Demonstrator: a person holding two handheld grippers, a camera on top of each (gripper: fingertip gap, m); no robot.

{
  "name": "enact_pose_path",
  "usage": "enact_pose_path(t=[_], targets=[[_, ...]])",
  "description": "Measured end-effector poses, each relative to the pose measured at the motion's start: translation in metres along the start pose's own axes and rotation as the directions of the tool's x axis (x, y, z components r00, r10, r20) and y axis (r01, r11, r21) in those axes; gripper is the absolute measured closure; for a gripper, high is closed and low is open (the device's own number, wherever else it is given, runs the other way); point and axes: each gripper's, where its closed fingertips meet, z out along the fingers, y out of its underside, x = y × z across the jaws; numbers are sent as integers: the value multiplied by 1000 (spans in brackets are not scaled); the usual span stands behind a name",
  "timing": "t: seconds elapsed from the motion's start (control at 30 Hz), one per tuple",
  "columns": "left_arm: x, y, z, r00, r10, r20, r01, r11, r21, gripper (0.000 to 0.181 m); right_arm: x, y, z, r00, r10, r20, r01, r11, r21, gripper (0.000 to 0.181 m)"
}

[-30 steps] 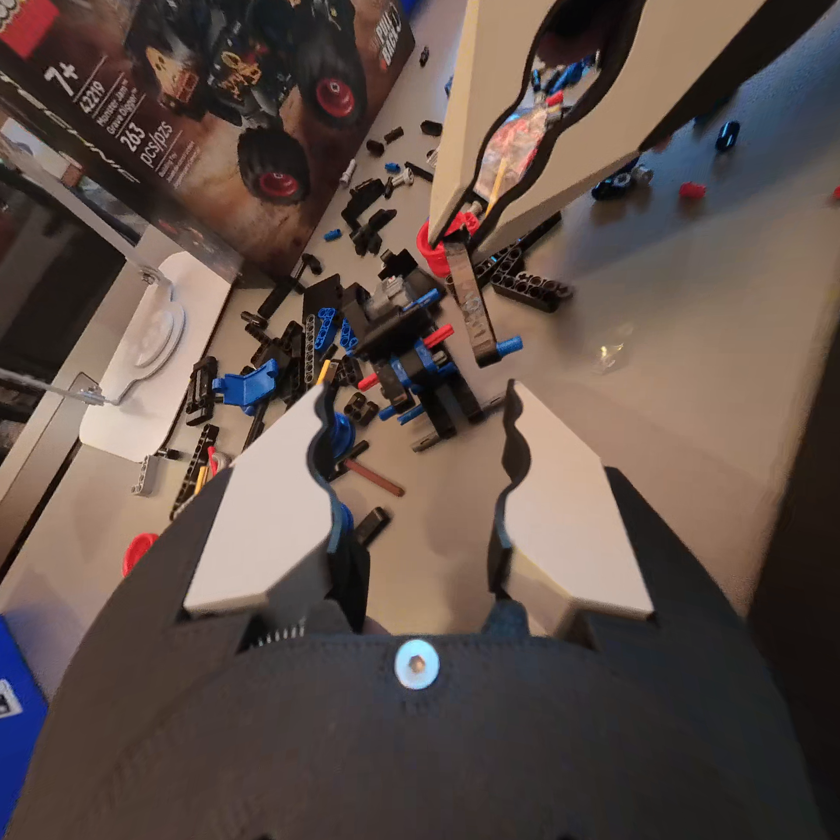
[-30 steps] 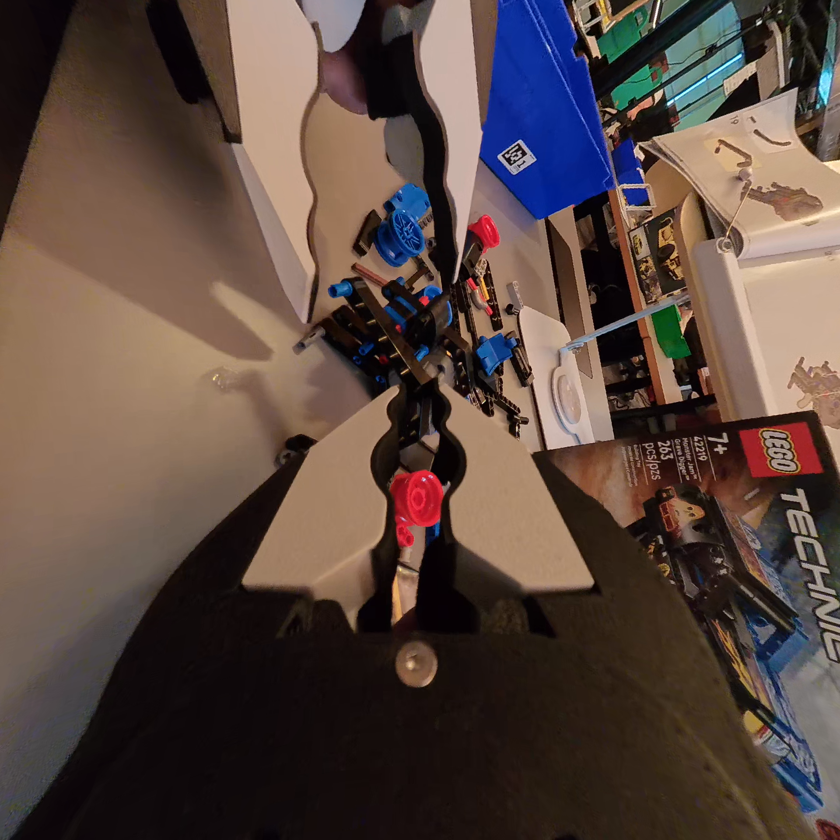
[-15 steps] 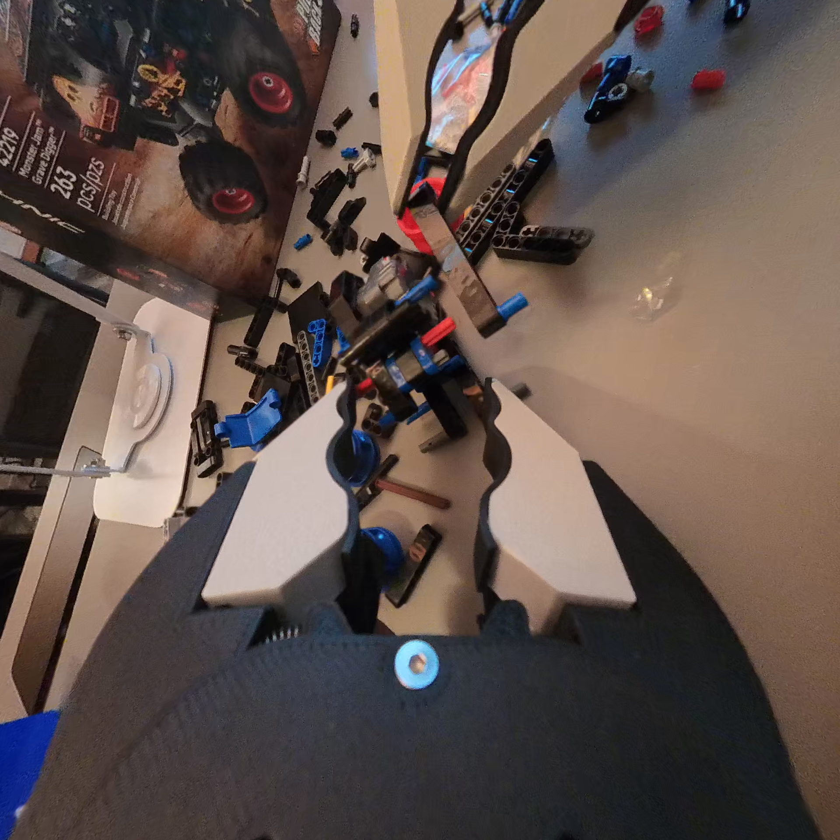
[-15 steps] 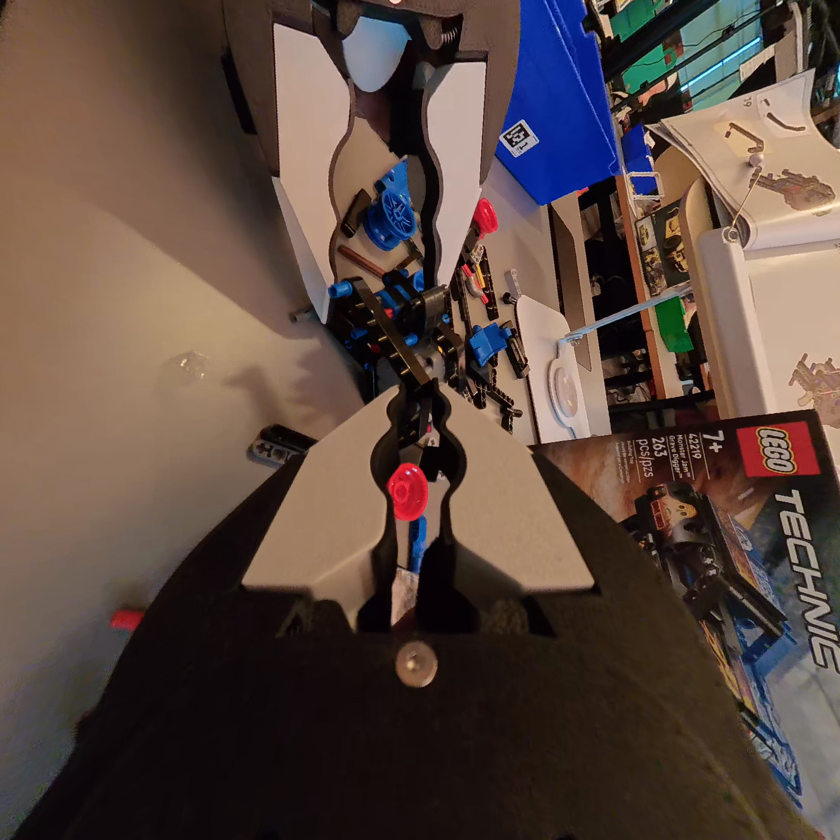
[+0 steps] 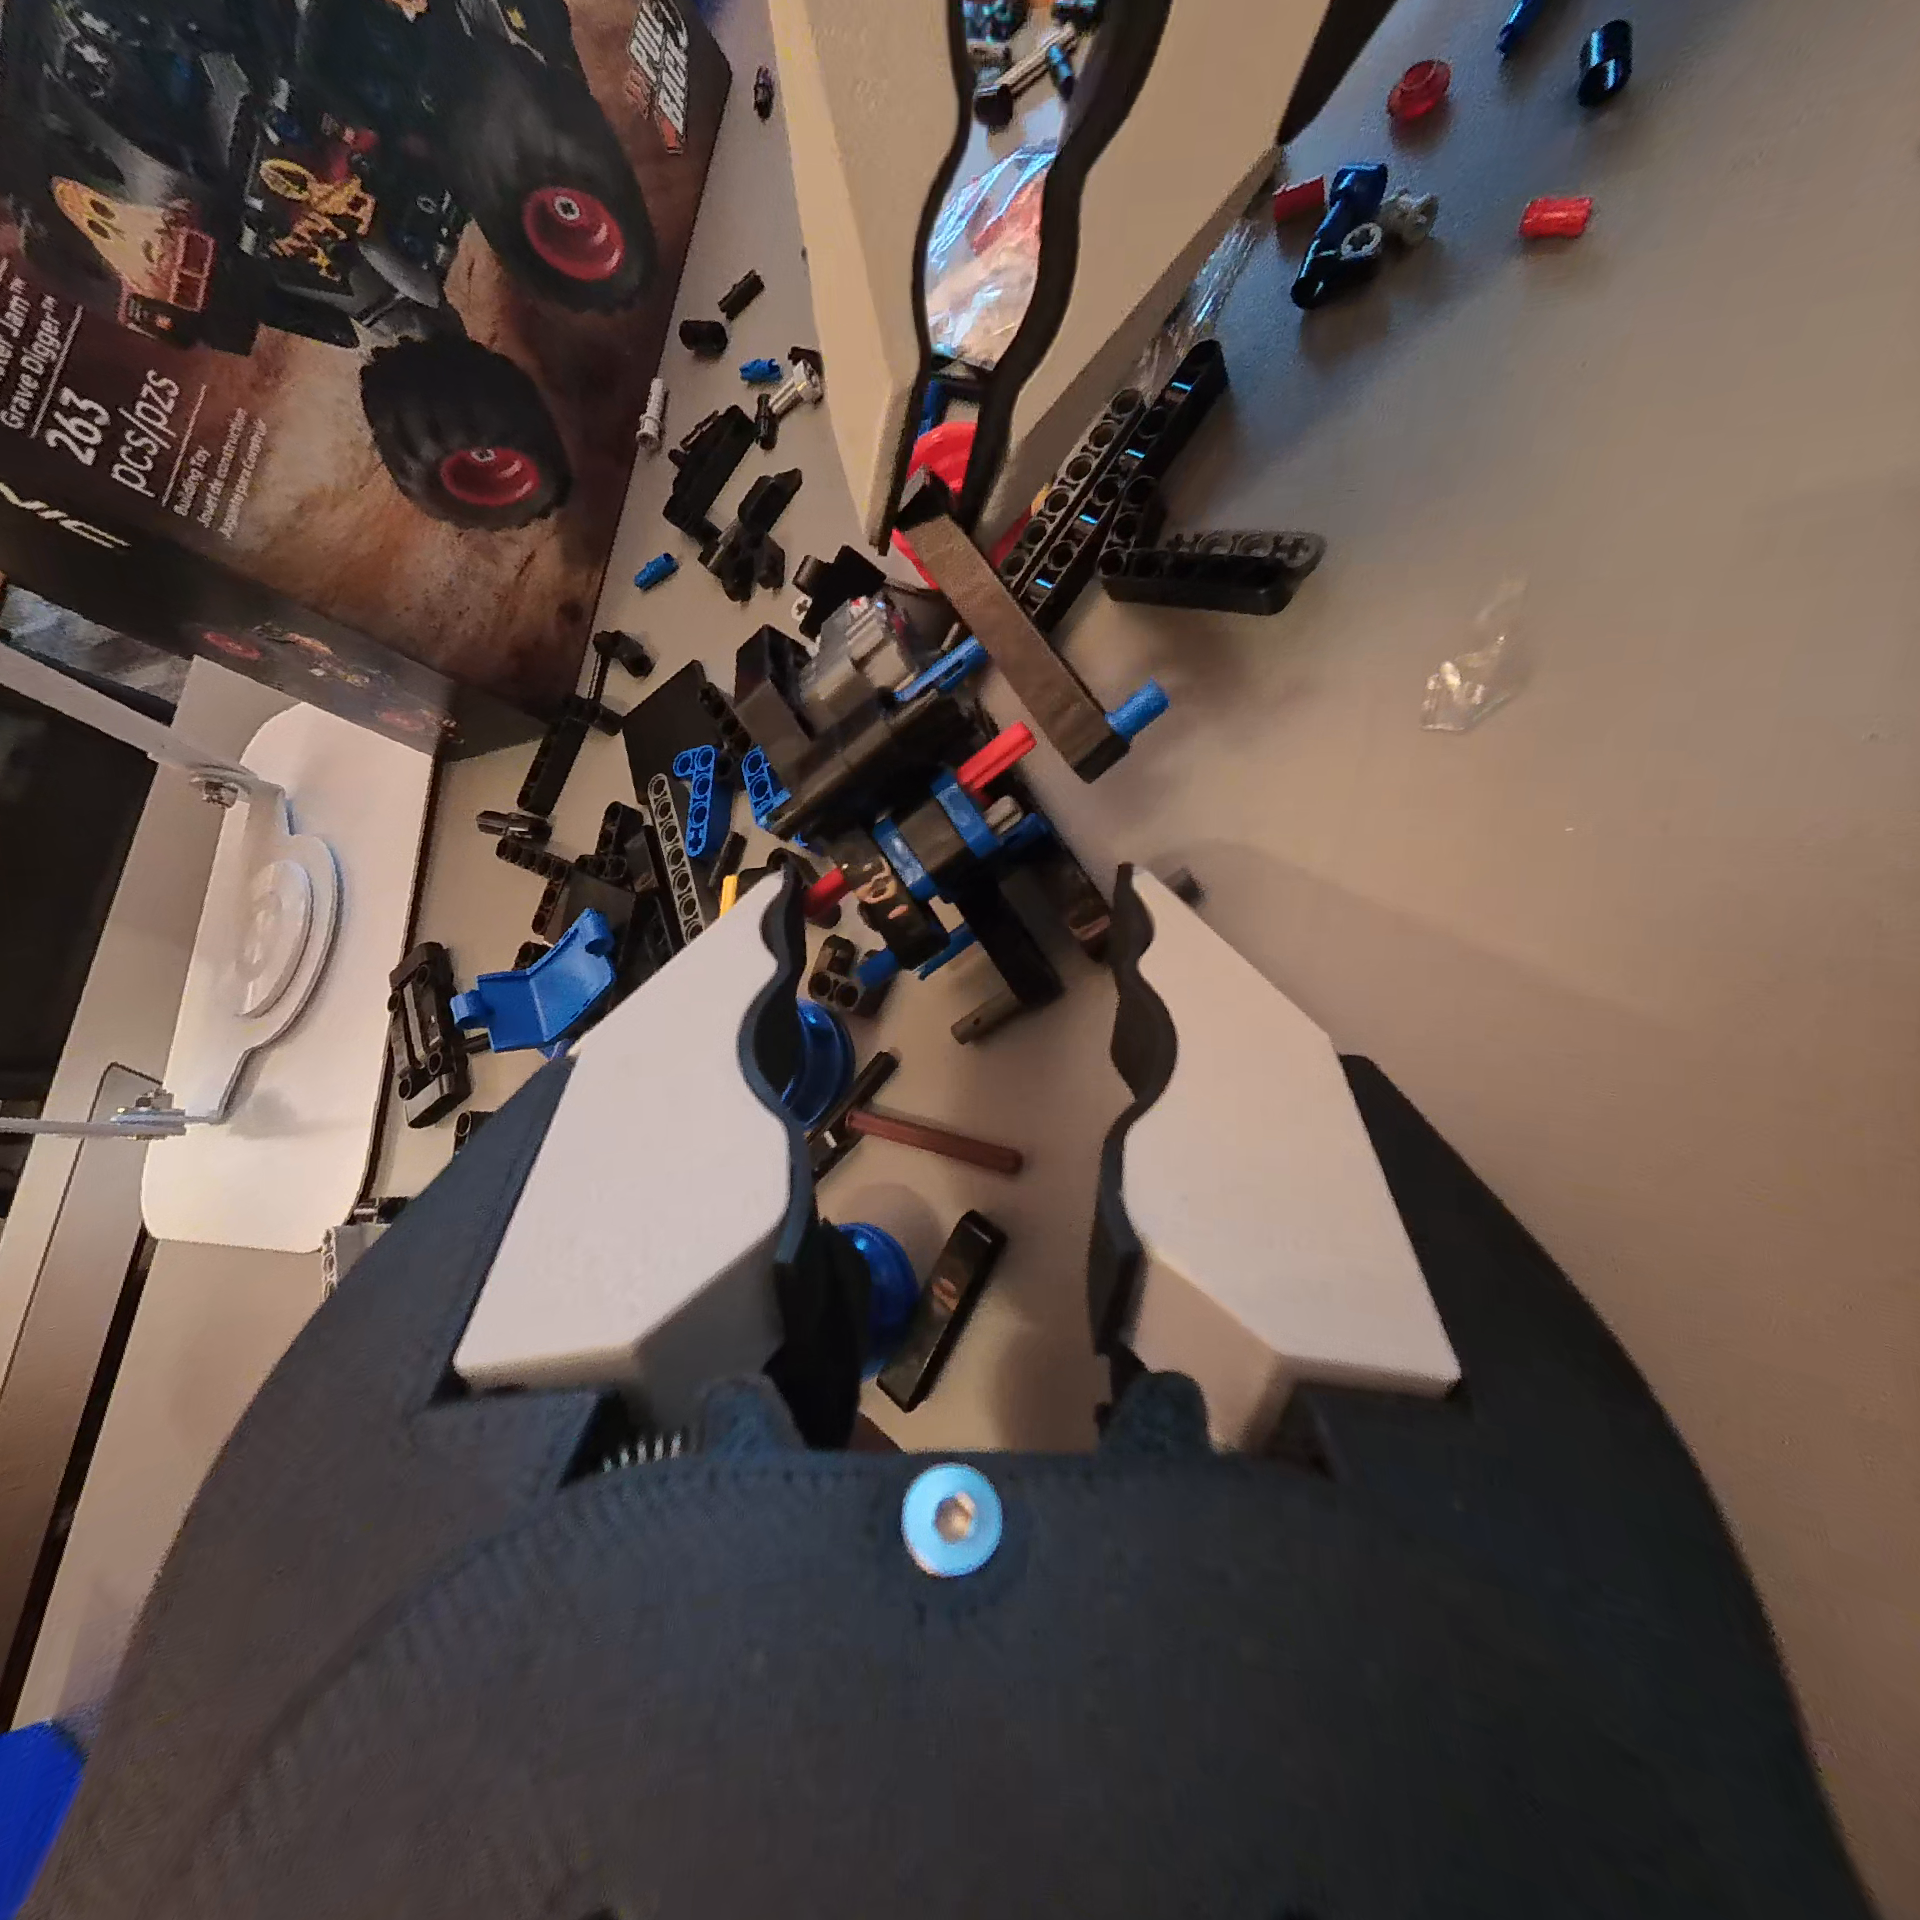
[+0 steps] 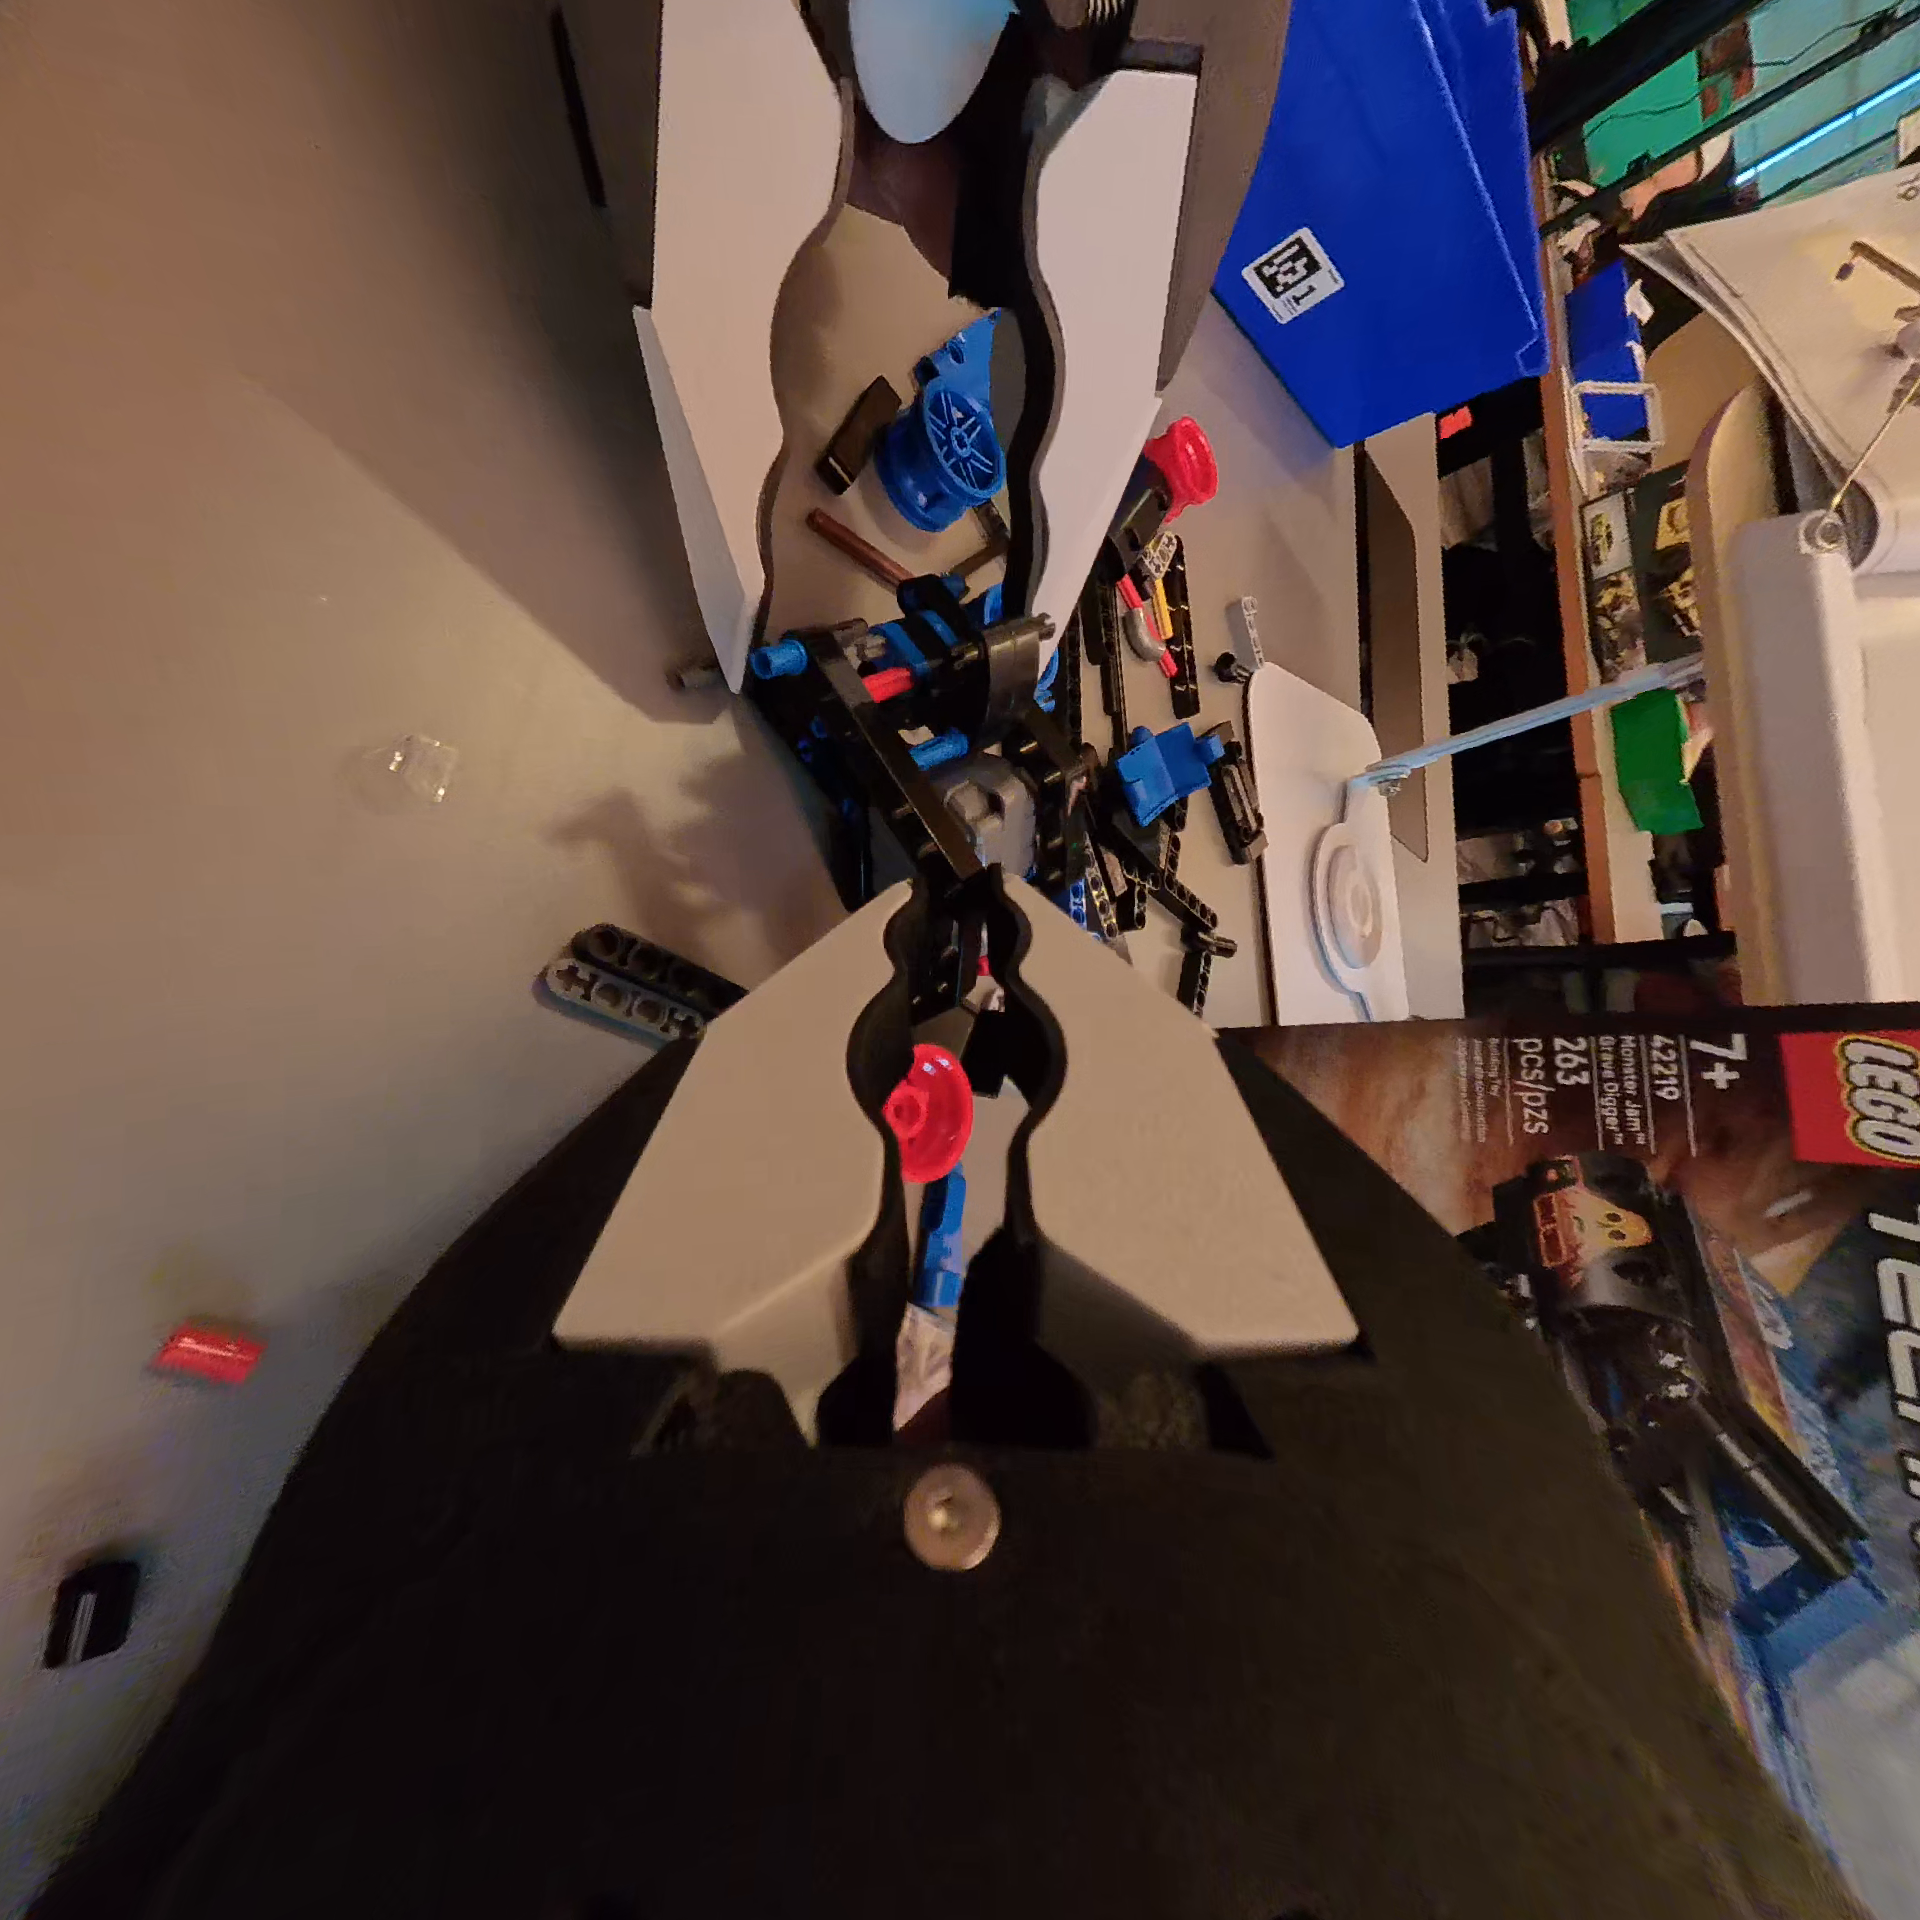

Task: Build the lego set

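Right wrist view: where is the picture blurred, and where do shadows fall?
Right wrist view: the set box smears toward the lower right edge; the assembly throws a dark shadow leftward on the table. Left wrist view: the left tongs shade the table beneath; edges bend.

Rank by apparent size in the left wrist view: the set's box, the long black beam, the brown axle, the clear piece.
1. Box
2. Long black beam
3. Brown axle
4. Clear piece

The axle lies nearer the camera, so its rank is unsure.
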Motion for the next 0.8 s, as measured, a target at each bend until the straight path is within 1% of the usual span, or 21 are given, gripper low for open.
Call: enact_pose_path(t=[0.17, 0.37, 0.8], targets=[[2, -2, -1, 1000, -9, -17, 9, 1000, 6, 119, 1, -2, 0, 998, -56, -37, 55, 998, -23, 174], [5, -3, -1, 998, -35, -43, 35, 999, 13, 114, -1, -7, 1, 993, -105, -51, 104, 994, -27, 173], [4, -3, -1, 998, -43, -46, 43, 999, 13, 115, 3, -8, -1, 993, -102, -63, 100, 994, -35, 173]])
